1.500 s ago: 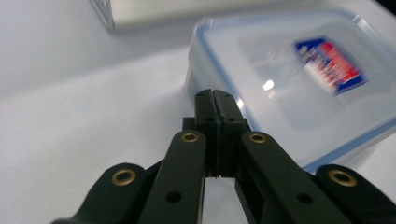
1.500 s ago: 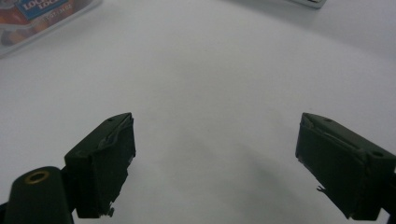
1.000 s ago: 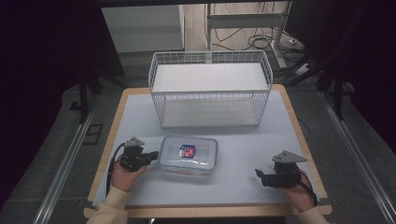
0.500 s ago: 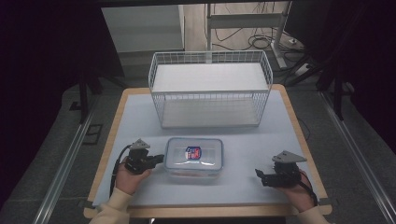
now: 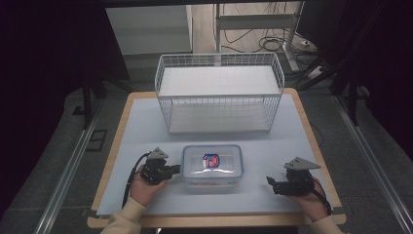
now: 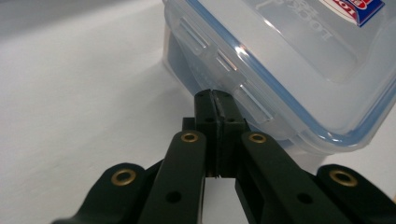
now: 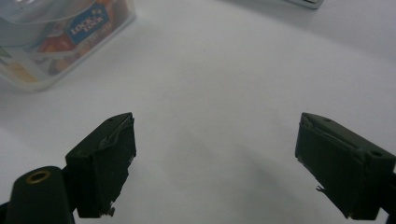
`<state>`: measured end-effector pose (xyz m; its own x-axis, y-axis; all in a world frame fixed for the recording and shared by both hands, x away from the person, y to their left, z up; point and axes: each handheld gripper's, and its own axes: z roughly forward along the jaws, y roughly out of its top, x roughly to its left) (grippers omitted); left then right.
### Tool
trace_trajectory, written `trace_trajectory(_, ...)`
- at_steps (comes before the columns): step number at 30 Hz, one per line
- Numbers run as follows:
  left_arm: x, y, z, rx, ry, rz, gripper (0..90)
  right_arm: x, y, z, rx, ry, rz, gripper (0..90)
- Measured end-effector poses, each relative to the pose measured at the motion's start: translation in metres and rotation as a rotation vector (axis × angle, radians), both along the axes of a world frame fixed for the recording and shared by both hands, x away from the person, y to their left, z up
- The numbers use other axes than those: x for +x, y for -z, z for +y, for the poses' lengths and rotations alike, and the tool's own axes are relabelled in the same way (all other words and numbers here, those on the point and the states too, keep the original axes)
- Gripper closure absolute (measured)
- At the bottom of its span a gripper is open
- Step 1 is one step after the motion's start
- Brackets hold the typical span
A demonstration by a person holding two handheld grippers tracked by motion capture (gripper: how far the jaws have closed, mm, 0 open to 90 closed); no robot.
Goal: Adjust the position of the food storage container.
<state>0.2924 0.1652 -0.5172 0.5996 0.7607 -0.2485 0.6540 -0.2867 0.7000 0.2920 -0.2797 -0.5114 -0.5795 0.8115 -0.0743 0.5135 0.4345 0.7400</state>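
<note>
A clear plastic container (image 5: 212, 163) with a blue-sealed lid and a red and blue label lies on the white mat near the front of the table. My left gripper (image 5: 176, 169) is shut, with nothing between its jaws. In the left gripper view its closed tips (image 6: 215, 95) press against the latch flap on the container's (image 6: 299, 56) left end. My right gripper (image 5: 271, 183) rests on the mat to the right of the container, apart from it. Its jaws stand wide open (image 7: 217, 140) over bare mat, with the container (image 7: 56, 37) off at the upper left.
A white wire basket (image 5: 219, 57) stands at the back of the table, behind the container. The table's wooden edge (image 5: 214, 222) runs along the front, and dark floor and cables lie beyond the table.
My left gripper has moved to the right, and the container has slid to the right ahead of it. The right gripper has stayed in place.
</note>
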Motion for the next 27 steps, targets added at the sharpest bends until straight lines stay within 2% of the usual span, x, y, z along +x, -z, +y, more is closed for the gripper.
trace_trajectory(6,0.001,0.001,-0.003,-0.002,0.009,-0.014,90.0,0.000,-0.001,0.000,0.005,0.002,-0.004,12.6)
trace_trajectory(8,0.002,0.000,0.001,-0.012,0.001,-0.017,90.0,-0.001,-0.004,-0.002,0.025,0.012,-0.017,12.6)
trace_trajectory(12,0.000,-0.006,0.015,-0.041,-0.044,-0.042,89.0,-0.002,-0.005,-0.003,0.035,0.011,-0.027,12.6)
trace_trajectory(16,-0.003,-0.014,0.035,-0.103,-0.098,-0.060,84.9,-0.002,-0.006,-0.001,0.045,-0.005,-0.039,12.6)
trace_trajectory(17,-0.003,-0.014,0.035,-0.103,-0.098,-0.060,82.1,-0.002,-0.006,-0.001,0.045,-0.005,-0.039,12.6)
trace_trajectory(18,-0.003,-0.016,0.042,-0.132,-0.123,-0.057,77.4,-0.002,-0.006,-0.001,0.051,-0.012,-0.043,12.6)
trace_trajectory(19,-0.003,-0.016,0.042,-0.132,-0.123,-0.057,68.5,-0.002,-0.006,-0.001,0.051,-0.012,-0.043,12.6)
trace_trajectory(20,-0.003,-0.017,0.044,-0.136,-0.147,-0.059,68.5,-0.002,-0.006,-0.001,0.055,-0.019,-0.047,12.5)
trace_trajectory(22,-0.004,-0.021,0.047,-0.145,-0.174,-0.063,45.8,-0.004,-0.008,-0.001,0.084,-0.046,-0.065,12.5)
trace_trajectory(23,-0.005,-0.025,0.047,-0.130,-0.189,-0.070,40.5,-0.004,-0.009,-0.001,0.095,-0.051,-0.066,12.5)
trace_trajectory(25,-0.005,-0.027,0.047,-0.126,-0.182,-0.062,32.6,-0.004,-0.010,0.000,0.102,-0.055,-0.068,12.4)
trace_trajectory(27,-0.006,-0.028,0.047,-0.140,-0.184,-0.059,30.8,-0.006,-0.011,0.002,0.087,-0.066,-0.088,11.4)
